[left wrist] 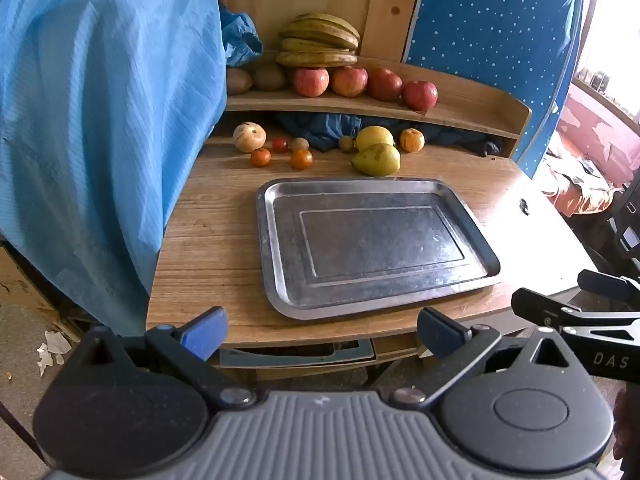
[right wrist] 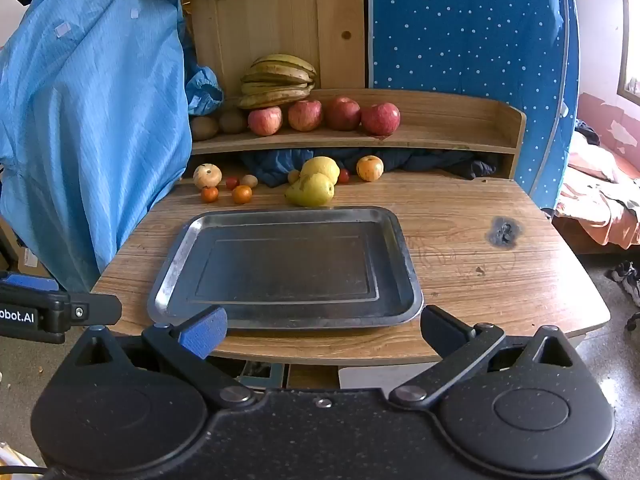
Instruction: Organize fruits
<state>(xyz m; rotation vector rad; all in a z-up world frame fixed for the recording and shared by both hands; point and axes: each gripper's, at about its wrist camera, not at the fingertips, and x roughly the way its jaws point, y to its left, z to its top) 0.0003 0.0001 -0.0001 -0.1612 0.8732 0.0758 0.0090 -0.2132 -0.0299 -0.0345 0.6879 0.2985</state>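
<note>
Wood-grain table (right wrist: 460, 216) is filling both views, carrying a dark burn mark (right wrist: 502, 232) on its right side and a bare metal tray (right wrist: 402, 248) near the front edge. Fruit is sitting beyond the tray: a pear (right wrist: 312, 190) just behind its far rim, small oranges (right wrist: 242, 194) to the left, and apples (right wrist: 304, 115) and bananas (right wrist: 278, 80) lining the raised shelf (right wrist: 460, 138) at the back. Blue cloth (left wrist: 100, 120) is hanging at the left, a dotted blue panel (right wrist: 472, 40) is standing behind. Left gripper (left wrist: 320, 332) and right gripper (right wrist: 322, 330) are hovering before the table's front edge, jaws spread wide, gripping nothing.
</note>
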